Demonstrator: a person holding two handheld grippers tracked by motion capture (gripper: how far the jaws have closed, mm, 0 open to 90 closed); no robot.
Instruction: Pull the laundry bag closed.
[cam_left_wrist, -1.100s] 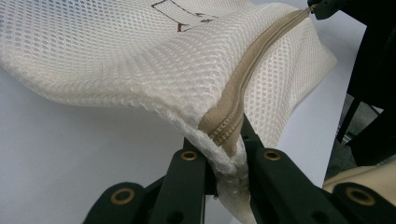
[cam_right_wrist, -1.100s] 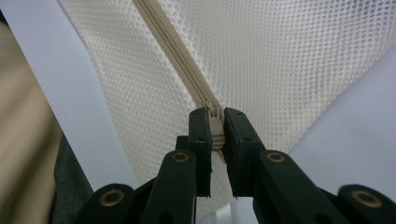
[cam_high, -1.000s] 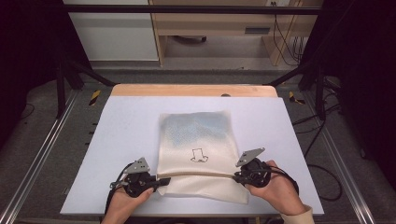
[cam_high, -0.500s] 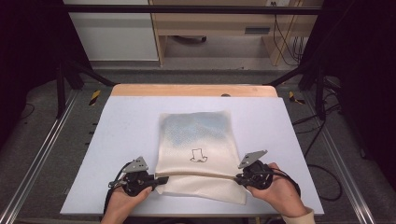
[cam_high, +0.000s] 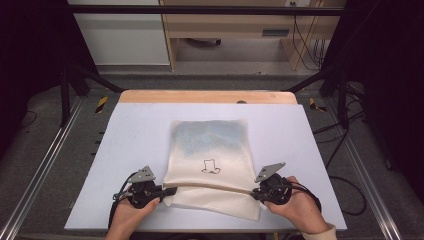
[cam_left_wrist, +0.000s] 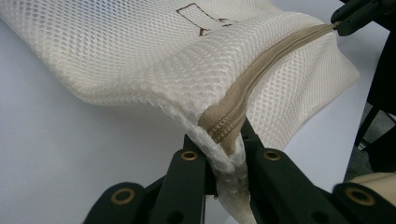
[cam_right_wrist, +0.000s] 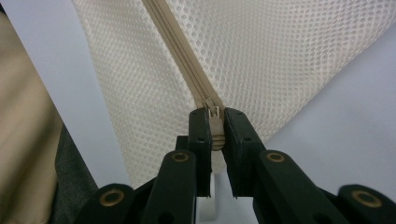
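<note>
A cream mesh zip bag (cam_high: 212, 150) with a small dark drawing lies on the pale table (cam_high: 135, 135), something bluish showing through its far half. A tan zipper (cam_high: 210, 186) runs across near its front. My left gripper (cam_high: 161, 191) is shut on the bag's left end, clamping mesh and the zipper's end (cam_left_wrist: 223, 133). My right gripper (cam_high: 254, 193) is shut on the zipper pull (cam_right_wrist: 215, 122) at the right end of the zipper (cam_right_wrist: 180, 51). The right gripper's tip (cam_left_wrist: 343, 21) also shows far off in the left gripper view.
A wooden strip (cam_high: 205, 96) borders the table's far edge. Black frame bars (cam_high: 75, 75) and cables (cam_high: 345, 145) flank the table. A cabinet (cam_high: 120, 35) and a shelf stand behind. The person's hands hold both grippers at the front edge.
Both grippers have stayed near the front edge. The right one has slid slightly farther right along the zipper line, and the zipper now stretches taut between the two.
</note>
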